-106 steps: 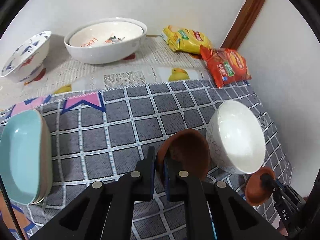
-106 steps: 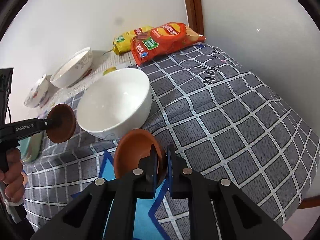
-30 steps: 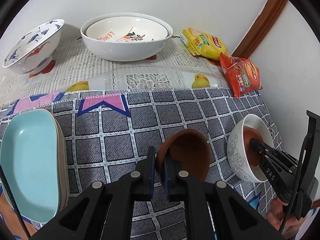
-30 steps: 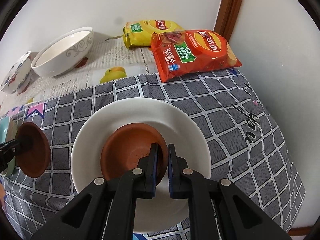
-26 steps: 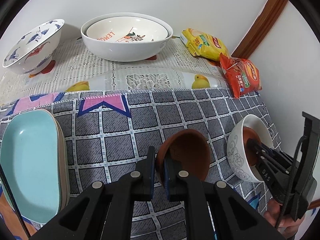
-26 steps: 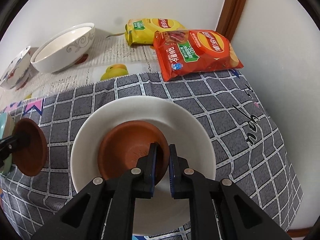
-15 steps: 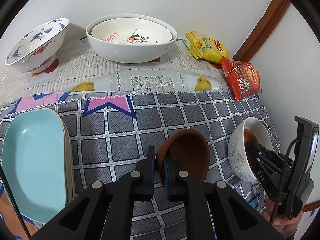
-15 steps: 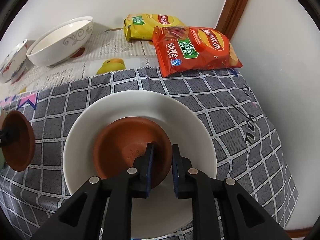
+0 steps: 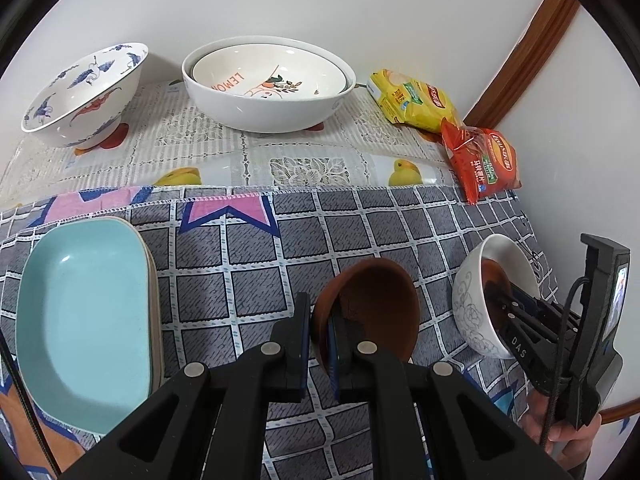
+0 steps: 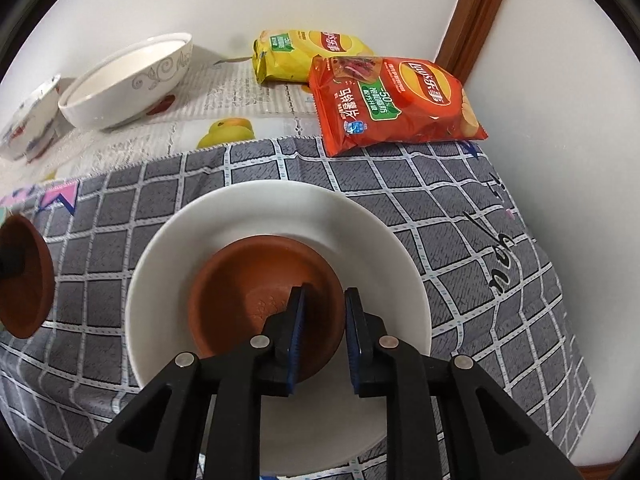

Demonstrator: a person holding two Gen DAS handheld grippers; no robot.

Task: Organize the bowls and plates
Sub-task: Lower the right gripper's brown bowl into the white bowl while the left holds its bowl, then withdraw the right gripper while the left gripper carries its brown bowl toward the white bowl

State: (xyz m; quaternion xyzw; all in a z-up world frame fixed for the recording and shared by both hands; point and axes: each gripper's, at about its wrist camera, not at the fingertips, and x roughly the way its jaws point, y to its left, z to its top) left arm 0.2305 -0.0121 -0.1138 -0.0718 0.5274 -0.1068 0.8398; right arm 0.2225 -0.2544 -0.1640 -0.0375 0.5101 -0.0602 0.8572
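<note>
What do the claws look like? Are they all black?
Mostly. The left claw and right claw are black plastic, angular, with silver round bolts and blue finger pads. From the left wrist view, the right claw has white "DAS" lettering, a black cable and a small lit screen.

The inner bowl [image 9: 269, 76] reads "LEMON" in orange, upside down. The right gripper [image 9: 516, 344] carries "DAS". The red chip bag [image 10: 394, 104] shows "50%" on a green label beside Chinese characters; the yellow bag's [image 10: 308, 54] print is too small.
</note>
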